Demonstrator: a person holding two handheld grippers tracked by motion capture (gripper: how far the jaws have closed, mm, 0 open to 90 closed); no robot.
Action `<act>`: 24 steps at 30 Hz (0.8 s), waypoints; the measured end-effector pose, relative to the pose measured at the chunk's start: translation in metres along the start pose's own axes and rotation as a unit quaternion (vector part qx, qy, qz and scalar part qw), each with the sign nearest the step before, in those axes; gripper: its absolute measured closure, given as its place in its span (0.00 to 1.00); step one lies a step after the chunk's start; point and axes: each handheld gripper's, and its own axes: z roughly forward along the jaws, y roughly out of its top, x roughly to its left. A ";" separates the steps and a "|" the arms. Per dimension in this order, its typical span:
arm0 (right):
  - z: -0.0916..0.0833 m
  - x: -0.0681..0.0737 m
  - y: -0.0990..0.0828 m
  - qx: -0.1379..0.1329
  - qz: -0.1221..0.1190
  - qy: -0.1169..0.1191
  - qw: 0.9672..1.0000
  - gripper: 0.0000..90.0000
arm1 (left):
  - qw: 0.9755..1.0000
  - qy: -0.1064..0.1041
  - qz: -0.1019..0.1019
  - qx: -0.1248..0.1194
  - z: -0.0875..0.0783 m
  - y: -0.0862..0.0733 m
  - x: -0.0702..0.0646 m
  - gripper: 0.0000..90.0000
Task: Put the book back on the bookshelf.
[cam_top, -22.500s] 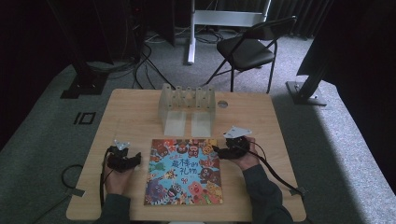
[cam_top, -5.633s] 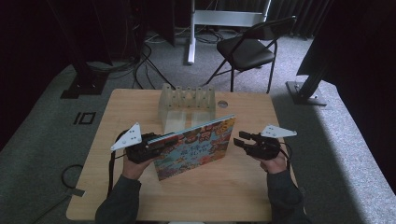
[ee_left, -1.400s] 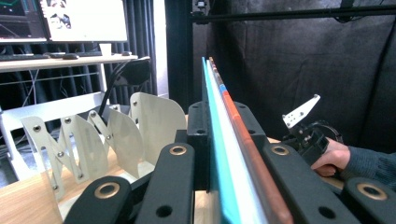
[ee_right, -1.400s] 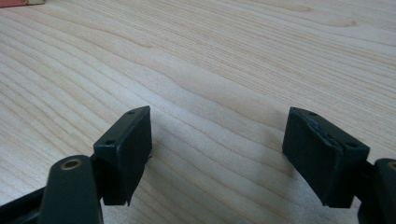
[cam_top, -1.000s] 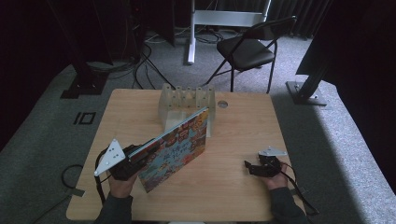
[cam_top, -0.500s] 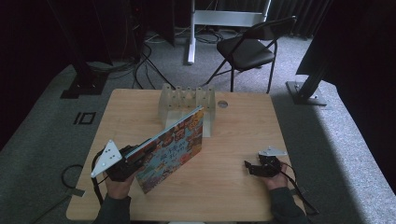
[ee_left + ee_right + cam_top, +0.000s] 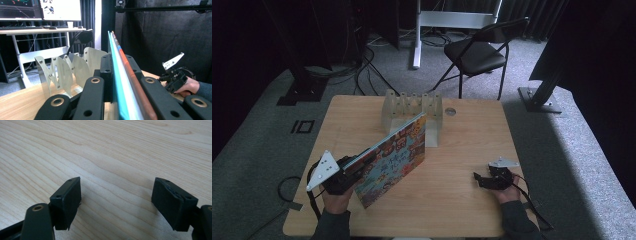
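One book [image 7: 394, 159] is in my left gripper [image 7: 343, 172], clamped at its lower edge and tilted up across the left middle of the high view, its top corner leaning toward the metal rack [image 7: 412, 107] at upper centre. It looks thin, stiff and light, with a glossy cover that could slip, so I judge a grip near the spine safest. My right gripper [image 7: 484, 180] rests on the table [image 7: 472, 145] at lower right, jaws apart, holding nothing.
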 end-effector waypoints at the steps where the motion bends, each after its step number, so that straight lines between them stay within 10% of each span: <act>1: 0.000 0.000 0.000 0.000 0.000 0.000 1.000 0.26 | 1.000 0.001 0.000 0.000 0.000 0.000 0.000 0.90; 24: 0.000 0.000 0.000 0.000 0.000 0.000 1.000 0.26 | 1.000 0.022 -0.006 0.000 -0.005 0.004 0.003 0.90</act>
